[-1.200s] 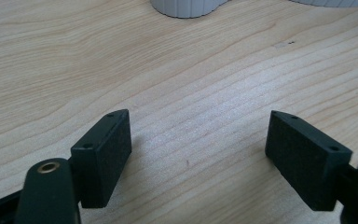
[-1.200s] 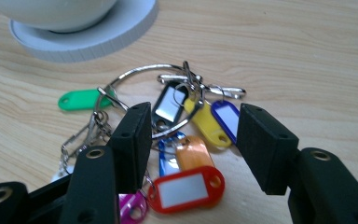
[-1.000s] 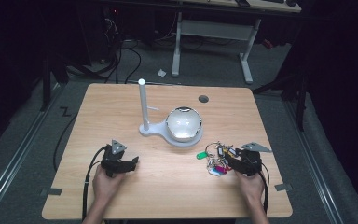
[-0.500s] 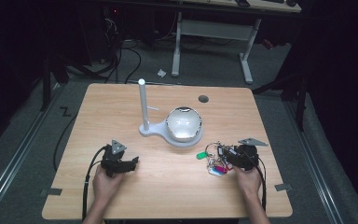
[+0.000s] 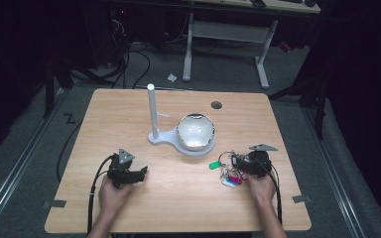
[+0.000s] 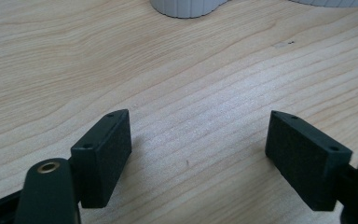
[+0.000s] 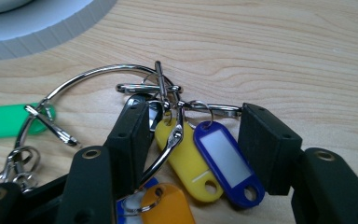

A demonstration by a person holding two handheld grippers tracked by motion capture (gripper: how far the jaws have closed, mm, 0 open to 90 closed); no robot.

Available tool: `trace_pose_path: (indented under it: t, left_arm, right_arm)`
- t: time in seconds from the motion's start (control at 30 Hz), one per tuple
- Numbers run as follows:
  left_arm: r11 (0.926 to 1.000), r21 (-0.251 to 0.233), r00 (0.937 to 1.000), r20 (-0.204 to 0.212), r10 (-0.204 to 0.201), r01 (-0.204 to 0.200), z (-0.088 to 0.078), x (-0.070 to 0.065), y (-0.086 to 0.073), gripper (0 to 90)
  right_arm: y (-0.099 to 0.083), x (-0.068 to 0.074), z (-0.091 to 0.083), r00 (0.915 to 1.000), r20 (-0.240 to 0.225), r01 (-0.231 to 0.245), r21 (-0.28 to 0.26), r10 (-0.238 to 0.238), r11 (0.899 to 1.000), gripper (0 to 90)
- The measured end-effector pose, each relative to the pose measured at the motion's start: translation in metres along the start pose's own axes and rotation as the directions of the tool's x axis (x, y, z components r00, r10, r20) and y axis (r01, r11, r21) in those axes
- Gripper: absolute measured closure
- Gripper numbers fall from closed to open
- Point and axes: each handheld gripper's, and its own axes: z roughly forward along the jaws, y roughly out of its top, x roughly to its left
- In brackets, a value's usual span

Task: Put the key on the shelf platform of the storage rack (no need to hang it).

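Since the earlier frames, little has moved except the right hand's black two-jaw gripper (image 5: 238, 162), which has edged slightly toward the keys. On the left of the light wooden table (image 5: 129, 114), the left black two-jaw gripper (image 5: 141, 173) rests in the person's left hand (image 5: 111, 191), jaws spread wide over bare wood. At centre stands a white stand with an upright post and domed bowl (image 5: 195, 132). To the right, the bunch of coloured plastic key tags on metal rings (image 7: 186, 154) lies just before the stand; the right gripper's released jaws straddle the yellow and blue tags.

Orange tag (image 7: 168, 205) cut off by bottom edge.
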Motion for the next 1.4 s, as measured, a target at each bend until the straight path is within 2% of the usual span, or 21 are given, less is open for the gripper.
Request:
trace_pose_path:
  t: [0.1, 0.13, 0.17, 0.2, 0.23, 0.27, 0.37, 0.4, 0.53, 0.73, 0.9, 1.07, 1.23, 1.3, 1.4]
  left_arm:
    - [1.0000, 0.001, 1.0000, -0.003, -0.005, 0.005, 0.000, 0.000, 0.000, 22.8]
    - [1.0000, 0.000, 1.0000, 0.000, 0.000, 0.000, 0.000, 0.000, 0.000, 22.7]
    - [1.0000, 0.000, 1.0000, 0.000, 0.000, 0.000, 0.000, 0.000, 0.000, 22.7]
    - [1.0000, 0.000, 1.0000, 0.000, -0.001, 0.001, 0.000, 0.000, 0.000, 22.7]
    - [1.0000, 0.000, 1.0000, 0.000, -0.001, 0.001, 0.000, 0.000, 0.000, 22.7]
    - [1.0000, 0.001, 1.0000, -0.003, -0.005, 0.005, 0.000, 0.000, 0.000, 22.7]
    - [1.0000, 0.001, 1.0000, -0.004, -0.007, 0.007, 0.000, 0.000, 0.000, 22.7]
    - [1.0000, 0.001, 1.0000, -0.003, -0.006, 0.006, 0.000, 0.000, 0.000, 22.7]
    - [1.0000, 0.000, 1.0000, -0.001, -0.002, 0.002, 0.000, 0.000, 0.000, 22.7]
    - [1.0000, 0.000, 1.0000, 0.000, 0.000, 0.000, 0.000, 0.000, 0.000, 22.7]
    - [1.0000, -0.001, 1.0000, -0.001, 0.000, 0.000, 0.000, 0.000, 0.000, 22.7]
    - [1.0000, 0.000, 1.0000, -0.001, -0.001, 0.001, 0.000, 0.000, 0.000, 22.7]
    - [1.0000, 0.000, 1.0000, 0.000, 0.001, -0.001, 0.000, 0.000, 0.000, 22.7]
    - [1.0000, 0.000, 1.0000, 0.000, 0.000, 0.000, 0.000, 0.000, 0.000, 22.7]
    - [1.0000, 0.000, 1.0000, -0.001, 0.000, 0.000, 0.000, 0.000, 0.000, 22.7]
  right_arm:
    - [0.001, 0.000, 0.001, 1.0000, -0.006, -0.002, -0.004, 0.002, 1.000, 49.7]
    - [0.001, 0.002, 0.002, 0.9995, 0.005, 0.033, 0.007, -0.033, 0.999, 53.8]
    - [0.001, 0.002, 0.002, 0.9995, 0.005, 0.033, 0.007, -0.033, 0.999, 53.8]
    - [0.001, 0.002, 0.002, 0.9992, -0.003, 0.041, 0.008, -0.041, 0.999, 59.2]
    - [0.001, 0.002, 0.002, 0.9992, -0.003, 0.041, 0.008, -0.041, 0.999, 59.2]
    - [0.001, 0.003, 0.002, 0.9985, -0.011, 0.054, 0.005, -0.054, 0.999, 64.1]
    - [0.001, 0.004, 0.002, 0.9983, -0.013, 0.056, 0.001, -0.056, 0.998, 66.1]
    - [0.002, 0.004, 0.002, 0.9976, -0.015, 0.068, -0.004, -0.068, 0.998, 71.5]
    - [0.004, 0.006, -0.001, 0.9959, -0.015, 0.089, -0.012, -0.089, 0.996, 76.0]
    - [0.005, 0.005, -0.004, 0.9957, -0.022, 0.090, -0.038, -0.091, 0.995, 79.0]
    - [0.005, 0.006, -0.006, 0.9950, -0.023, 0.096, -0.040, -0.097, 0.995, 79.5]
    - [0.006, 0.004, -0.014, 0.9959, -0.044, 0.075, -0.085, -0.079, 0.994, 81.7]
    - [0.009, 0.005, -0.021, 0.9938, -0.051, 0.094, -0.100, -0.099, 0.991, 82.2]
    - [0.011, 0.004, -0.025, 0.9938, -0.061, 0.085, -0.118, -0.093, 0.989, 82.4]
    - [0.014, 0.005, -0.032, 0.9933, -0.053, 0.094, -0.134, -0.102, 0.986, 82.5]
